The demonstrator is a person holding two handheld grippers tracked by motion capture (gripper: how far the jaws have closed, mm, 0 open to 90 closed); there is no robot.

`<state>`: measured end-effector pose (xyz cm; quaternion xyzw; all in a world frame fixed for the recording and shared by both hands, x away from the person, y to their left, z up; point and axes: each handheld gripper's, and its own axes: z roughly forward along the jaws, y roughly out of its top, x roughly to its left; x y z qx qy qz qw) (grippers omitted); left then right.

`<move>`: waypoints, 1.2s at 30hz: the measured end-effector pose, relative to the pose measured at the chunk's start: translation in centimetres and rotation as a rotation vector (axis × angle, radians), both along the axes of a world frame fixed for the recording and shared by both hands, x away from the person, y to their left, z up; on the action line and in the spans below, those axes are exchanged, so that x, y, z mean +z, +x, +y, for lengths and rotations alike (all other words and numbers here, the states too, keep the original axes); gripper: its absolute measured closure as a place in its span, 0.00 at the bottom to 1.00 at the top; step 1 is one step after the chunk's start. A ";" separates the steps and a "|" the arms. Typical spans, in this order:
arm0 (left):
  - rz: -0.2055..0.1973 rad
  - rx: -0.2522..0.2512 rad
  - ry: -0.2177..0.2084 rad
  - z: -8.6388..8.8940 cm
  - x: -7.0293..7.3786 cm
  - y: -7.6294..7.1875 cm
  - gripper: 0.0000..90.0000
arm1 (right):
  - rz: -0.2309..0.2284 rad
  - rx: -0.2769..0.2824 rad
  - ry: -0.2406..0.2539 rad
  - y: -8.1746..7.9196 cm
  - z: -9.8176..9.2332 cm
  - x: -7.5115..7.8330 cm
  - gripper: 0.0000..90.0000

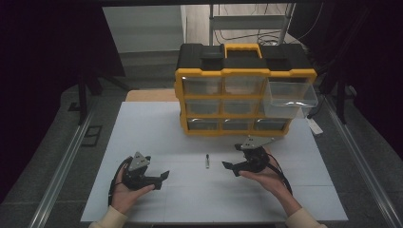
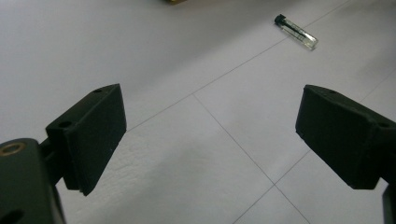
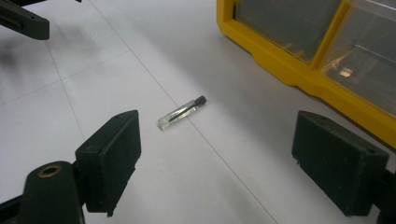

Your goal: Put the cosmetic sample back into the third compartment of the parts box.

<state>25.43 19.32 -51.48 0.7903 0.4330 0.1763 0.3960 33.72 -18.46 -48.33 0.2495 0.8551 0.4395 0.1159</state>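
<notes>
While held low over the white table: both grippers, one in each hand, forearms entering from the near edge

Left gripper [image 1: 159, 179]: nearest, at the left of the high view; jaws spread wide in its own view, bare table between them, gripping nothing; pointed toward the middle of the table

Left hand [image 1: 124, 190]: cupped under the gripper body; pale sleeve at the wrist

Right gripper [image 1: 232, 167]: at the right, a little farther in; jaws standing wide apart, gripping nothing, pads touching nothing; aimed leftward at the vial

Right hand [image 1: 266, 176]: beneath the gripper, cable trailing back along the forearm

Vial [image 3: 182, 112]: small clear tube with a black cap, lying flat on the table between the two grippers; ahead of the right jaws and apart from them; seen farther off at the upper right of the left gripper view; near the front of the organiser, not touching it

Table [image 1: 157, 133]: white, with thin seam lines

Organiser [image 1: 244, 90]: farthest, yellow and black, standing upright at the far side of the table; rows of clear drawers, yellow handle on top

Drawer [image 1: 290, 97]: clear, top right, pulled out forward of the frame; contents too unclear to tell
</notes>
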 end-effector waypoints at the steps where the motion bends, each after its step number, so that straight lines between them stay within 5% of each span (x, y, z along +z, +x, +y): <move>1: 0.001 -0.001 0.000 0.0 0.0 0.0 0.10 | 0.007 0.006 0.003 0.1 0.1 0.0 0.18; 36: 0.005 0.000 -0.008 0.1 0.0 0.0 0.10 | 0.026 0.163 -0.071 1.8 4.8 0.1 0.14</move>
